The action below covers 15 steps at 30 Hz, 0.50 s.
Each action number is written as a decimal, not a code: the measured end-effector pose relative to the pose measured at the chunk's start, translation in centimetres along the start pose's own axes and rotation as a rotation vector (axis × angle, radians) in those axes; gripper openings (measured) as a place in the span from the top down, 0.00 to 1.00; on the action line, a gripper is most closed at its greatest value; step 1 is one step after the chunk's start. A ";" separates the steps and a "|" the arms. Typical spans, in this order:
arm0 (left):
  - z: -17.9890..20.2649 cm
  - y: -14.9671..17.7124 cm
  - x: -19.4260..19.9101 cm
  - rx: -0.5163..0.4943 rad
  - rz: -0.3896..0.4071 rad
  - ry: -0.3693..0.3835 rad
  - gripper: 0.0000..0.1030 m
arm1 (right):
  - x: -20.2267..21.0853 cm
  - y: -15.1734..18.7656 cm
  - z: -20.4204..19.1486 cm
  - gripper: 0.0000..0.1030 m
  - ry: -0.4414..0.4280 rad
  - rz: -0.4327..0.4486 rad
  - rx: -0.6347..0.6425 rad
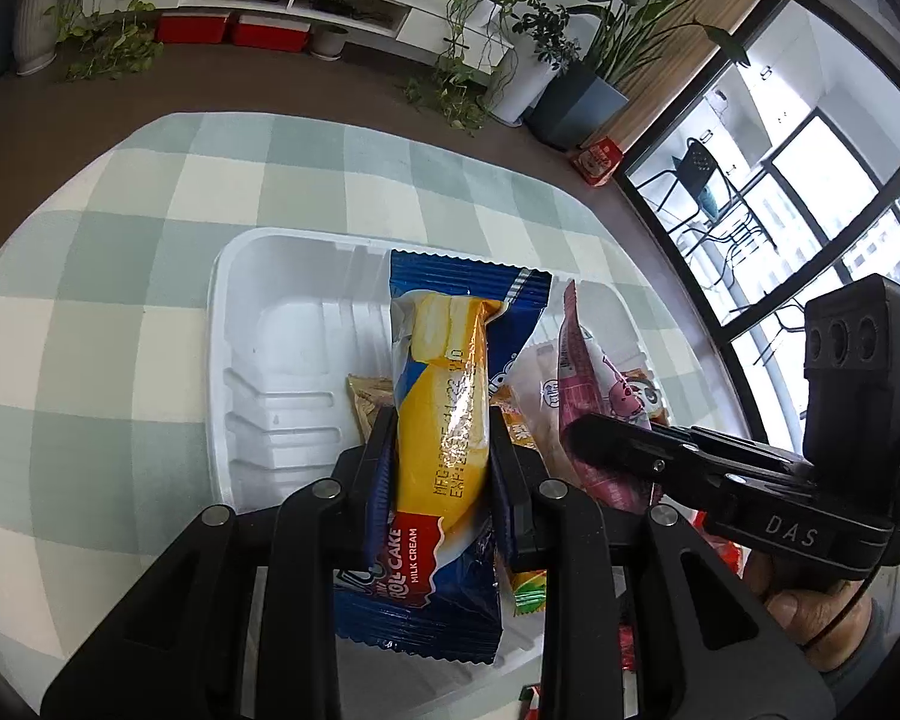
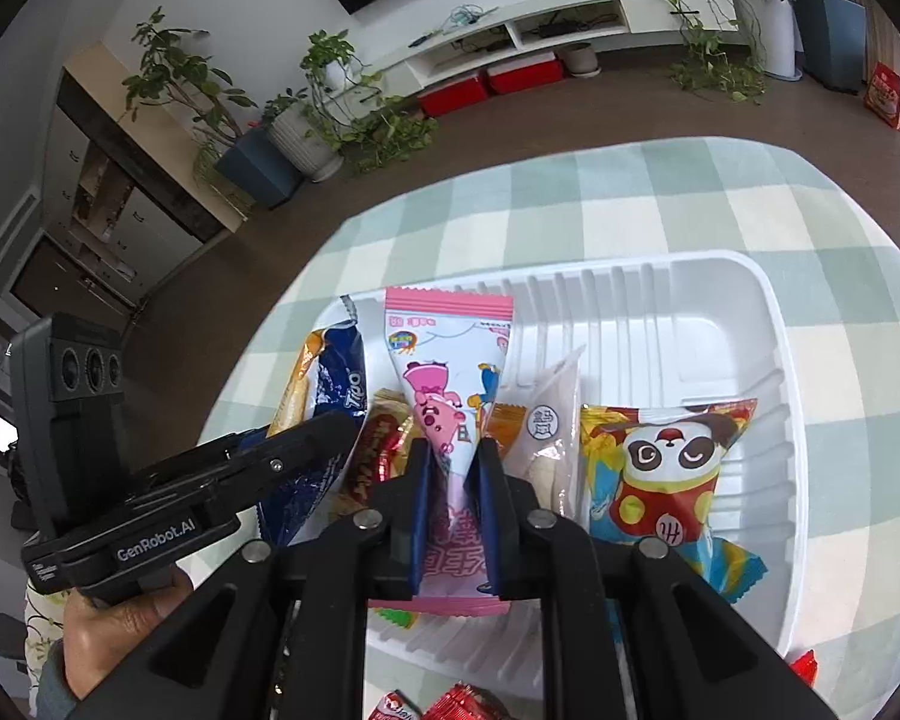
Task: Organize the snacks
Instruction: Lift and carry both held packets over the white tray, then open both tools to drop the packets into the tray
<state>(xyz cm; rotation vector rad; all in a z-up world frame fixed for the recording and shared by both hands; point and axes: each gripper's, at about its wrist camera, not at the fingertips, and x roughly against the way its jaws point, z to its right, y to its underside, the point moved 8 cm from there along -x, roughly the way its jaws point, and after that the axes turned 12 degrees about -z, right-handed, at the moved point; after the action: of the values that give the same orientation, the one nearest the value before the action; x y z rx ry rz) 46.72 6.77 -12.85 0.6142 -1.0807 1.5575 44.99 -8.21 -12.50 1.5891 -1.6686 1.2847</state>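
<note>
The blue roll cake packet [image 1: 438,420] sits clamped between the left tongs [image 1: 438,450], its far end over the white tray [image 1: 270,324]. Just right of it, the right tongs [image 2: 453,468] pinch the pink cartoon packet [image 2: 444,372], which stands upright over the same tray. Right of those tongs lie a clear sachet [image 2: 555,444] and a panda packet [image 2: 660,468]; beyond them the tray floor is bare up to its ribbed far wall. The tray rests on the checked surface [image 2: 570,192], with red wrappers [image 2: 462,702] near its close rim. The two tongs converge side by side, each gripped from below by a hand [image 2: 120,630].
</note>
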 end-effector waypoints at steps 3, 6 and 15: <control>-0.3 -0.2 -0.8 0.007 0.000 -0.007 0.76 | -0.7 0.2 0.4 0.84 0.024 -0.009 -0.004; -0.5 -0.2 -1.2 0.013 -0.001 -0.011 0.76 | -1.1 0.5 0.8 0.84 0.033 -0.015 -0.009; -0.6 0.5 -0.5 0.019 0.003 -0.039 0.71 | -1.6 0.5 0.8 0.80 0.023 -0.018 -0.014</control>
<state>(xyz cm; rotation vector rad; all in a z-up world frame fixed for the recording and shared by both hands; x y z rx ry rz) 46.44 7.10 -13.71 0.6581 -1.0972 1.5652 45.00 -8.22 -14.36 1.5718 -1.6427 1.2748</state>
